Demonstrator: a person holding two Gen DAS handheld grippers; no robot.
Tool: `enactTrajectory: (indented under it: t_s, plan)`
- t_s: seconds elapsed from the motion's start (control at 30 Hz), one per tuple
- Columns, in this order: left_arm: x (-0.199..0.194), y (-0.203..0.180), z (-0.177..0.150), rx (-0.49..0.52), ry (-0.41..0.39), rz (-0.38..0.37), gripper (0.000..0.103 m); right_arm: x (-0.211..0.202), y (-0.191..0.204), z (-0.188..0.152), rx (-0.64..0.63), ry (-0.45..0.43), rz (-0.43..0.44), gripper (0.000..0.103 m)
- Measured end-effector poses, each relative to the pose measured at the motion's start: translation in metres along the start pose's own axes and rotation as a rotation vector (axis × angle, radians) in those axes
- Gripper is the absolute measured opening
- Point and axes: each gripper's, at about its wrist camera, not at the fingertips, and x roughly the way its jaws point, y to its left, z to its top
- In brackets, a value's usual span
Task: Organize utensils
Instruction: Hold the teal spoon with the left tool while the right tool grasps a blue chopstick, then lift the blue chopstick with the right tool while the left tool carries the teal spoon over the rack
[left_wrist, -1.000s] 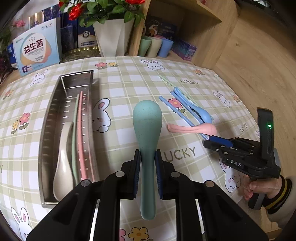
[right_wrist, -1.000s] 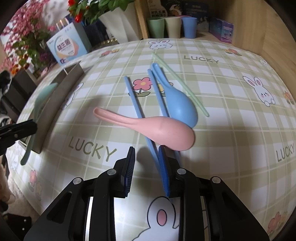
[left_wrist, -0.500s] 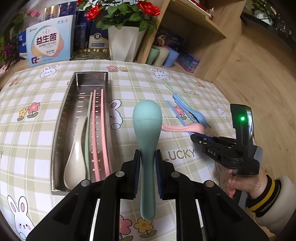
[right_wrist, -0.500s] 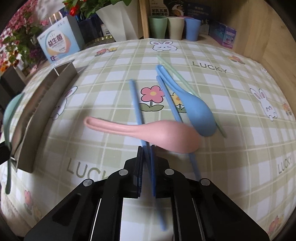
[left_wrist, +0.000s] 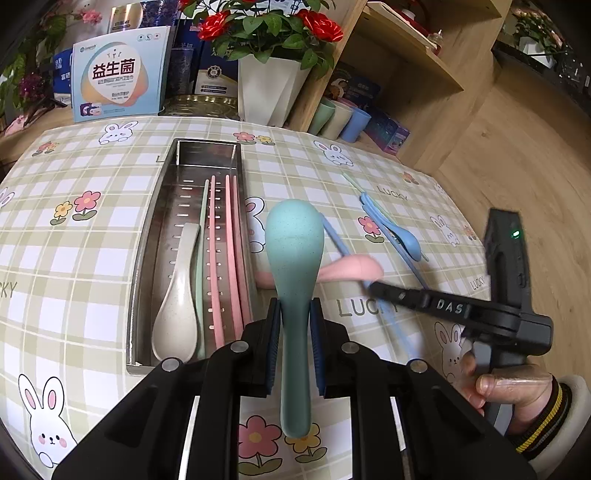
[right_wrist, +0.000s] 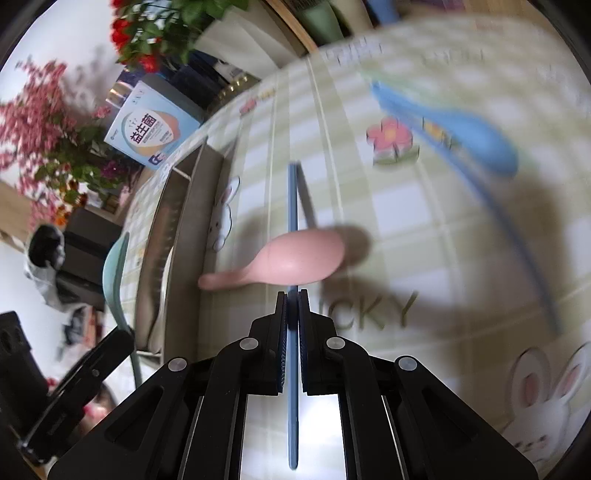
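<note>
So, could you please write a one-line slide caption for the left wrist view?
Left gripper holding a teal spoon beside the steel tray, while the right gripper lifts a blue chopstick.

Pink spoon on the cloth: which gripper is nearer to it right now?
Right. The right gripper, shut on a blue chopstick, sits just short of the pink spoon, at its bowl. The left gripper, holding the teal spoon, sits farther back, beside the metal tray.

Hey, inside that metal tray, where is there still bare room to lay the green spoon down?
The tray's left strip, between its left wall and the beige spoon, is bare, and so is its far end beyond the chopstick tips. The right half is crowded with pink chopsticks against the wall.
</note>
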Motion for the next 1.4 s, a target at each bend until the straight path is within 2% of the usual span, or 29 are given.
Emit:
enactTrajectory:
  t_s: [0.17, 0.23, 0.37, 0.47, 0.8, 0.97, 1.07, 1.23, 1.4]
  plan:
    - [-0.001, 0.0, 0.001, -0.006, -0.003, -0.003, 0.015, -0.016, -0.009, 0.01, -0.046, -0.08, -0.143, 0.005]
    - [0.0, -0.001, 0.001, -0.001, 0.0, -0.003, 0.015, -0.019, -0.023, 0.012, -0.004, -0.089, -0.165, 0.005]
    - [0.001, 0.0, 0.001, -0.004, 0.005, 0.0, 0.015, -0.022, -0.044, 0.013, 0.065, -0.094, -0.156, 0.005]
    - [0.0, 0.002, 0.001, -0.009, 0.001, 0.005, 0.015, -0.025, -0.05, 0.01, 0.109, -0.11, -0.1, 0.005]
    - [-0.015, 0.028, 0.014, -0.061, -0.038, 0.044, 0.015, -0.036, -0.025, 0.015, 0.104, -0.156, 0.036, 0.005]
    - [-0.02, 0.044, 0.022, -0.095, -0.052, 0.07, 0.015, -0.027, -0.02, 0.015, 0.065, -0.123, 0.009, 0.005]
    - [-0.02, 0.047, 0.024, -0.102, -0.053, 0.074, 0.015, -0.013, -0.027, 0.01, 0.065, -0.056, -0.013, 0.005]
    - [-0.019, 0.046, 0.028, -0.103, -0.057, 0.064, 0.015, 0.004, -0.025, 0.008, 0.005, 0.018, -0.098, 0.006]
    - [-0.019, 0.046, 0.029, -0.104, -0.059, 0.057, 0.015, 0.014, -0.018, 0.015, -0.075, 0.047, -0.174, 0.007]
